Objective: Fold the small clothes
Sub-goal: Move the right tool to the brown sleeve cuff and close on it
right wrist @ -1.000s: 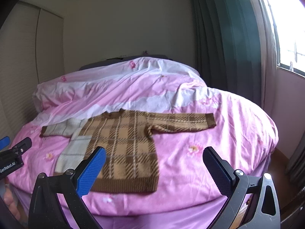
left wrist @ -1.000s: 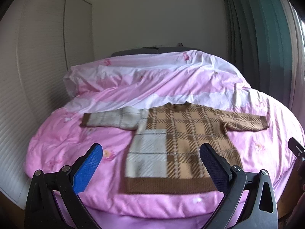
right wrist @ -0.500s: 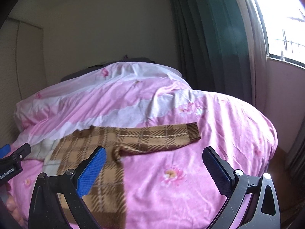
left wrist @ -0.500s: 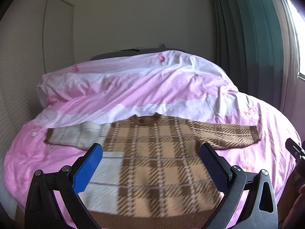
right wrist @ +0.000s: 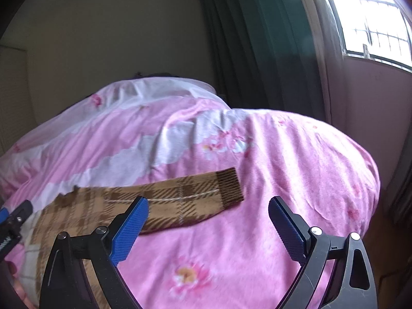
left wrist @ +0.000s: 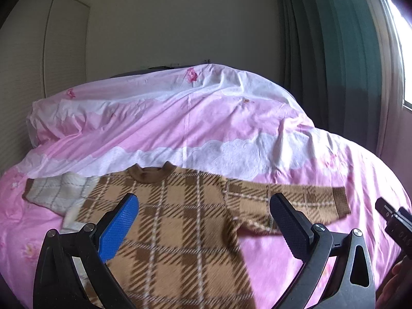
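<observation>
A small brown and tan plaid sweater [left wrist: 180, 226] lies flat on the pink bed cover, collar toward the far side, both sleeves spread out. Its left sleeve [left wrist: 54, 193] is cream with grey checks. My left gripper [left wrist: 203, 208] hangs open over the sweater's chest, nothing between its blue pads. The sweater's right sleeve [right wrist: 185, 200] runs across the right wrist view, brown cuff [right wrist: 230, 184] at its end. My right gripper [right wrist: 208, 212] hovers over that sleeve near the cuff, jaws closing but still wide, holding nothing.
A pink floral duvet [left wrist: 231, 118] with white lace bands covers the bed and bunches high at the far side. Dark green curtains [right wrist: 257, 51] and a bright window [right wrist: 373, 20] stand on the right. A pale wardrobe [left wrist: 38, 51] stands at the left.
Both grippers have moved forward and lower over the bed, so the sweater looms larger. The right gripper has swung toward the right sleeve and rolled a little; its jaws have narrowed slightly.
</observation>
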`<state>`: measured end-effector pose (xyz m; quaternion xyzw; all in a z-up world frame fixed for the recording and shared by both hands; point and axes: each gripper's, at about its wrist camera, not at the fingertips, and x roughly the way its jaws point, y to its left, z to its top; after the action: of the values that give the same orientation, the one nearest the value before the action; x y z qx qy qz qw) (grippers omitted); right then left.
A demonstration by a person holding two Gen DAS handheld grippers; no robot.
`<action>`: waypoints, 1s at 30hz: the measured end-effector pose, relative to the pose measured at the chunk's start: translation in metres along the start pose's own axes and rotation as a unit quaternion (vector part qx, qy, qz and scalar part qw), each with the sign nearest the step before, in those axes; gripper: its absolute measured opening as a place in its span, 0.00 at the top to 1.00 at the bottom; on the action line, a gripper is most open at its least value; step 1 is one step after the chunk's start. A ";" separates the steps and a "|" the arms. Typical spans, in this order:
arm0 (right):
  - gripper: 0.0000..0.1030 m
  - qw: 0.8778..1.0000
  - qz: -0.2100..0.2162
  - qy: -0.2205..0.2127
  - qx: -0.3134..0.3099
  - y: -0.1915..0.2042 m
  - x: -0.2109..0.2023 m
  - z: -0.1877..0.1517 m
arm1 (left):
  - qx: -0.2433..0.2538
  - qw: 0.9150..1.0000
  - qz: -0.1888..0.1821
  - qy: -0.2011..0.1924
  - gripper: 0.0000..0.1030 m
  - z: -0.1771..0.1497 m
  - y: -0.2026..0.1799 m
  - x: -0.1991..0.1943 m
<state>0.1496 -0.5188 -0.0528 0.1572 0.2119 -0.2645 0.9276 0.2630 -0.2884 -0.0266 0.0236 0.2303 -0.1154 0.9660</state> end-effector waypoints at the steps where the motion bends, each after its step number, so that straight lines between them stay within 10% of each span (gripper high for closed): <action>1: 0.12 1.000 -0.001 0.006 0.006 -0.004 0.010 0.001 | -0.001 1.000 0.003 -0.001 0.00 0.001 -0.003 0.006; 25: 0.62 0.966 0.049 0.124 0.223 -0.077 0.171 -0.037 | 0.018 0.998 0.035 0.042 0.00 -0.020 -0.053 0.106; 30: 0.88 0.964 0.061 0.123 0.229 -0.078 0.171 -0.031 | 0.016 0.998 0.040 0.042 0.00 -0.014 -0.045 0.104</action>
<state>0.2280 -0.6417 -0.1749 0.4095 0.2477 -0.2280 0.8479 0.3369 -0.3527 -0.0859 0.0533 0.2673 -0.0792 0.9589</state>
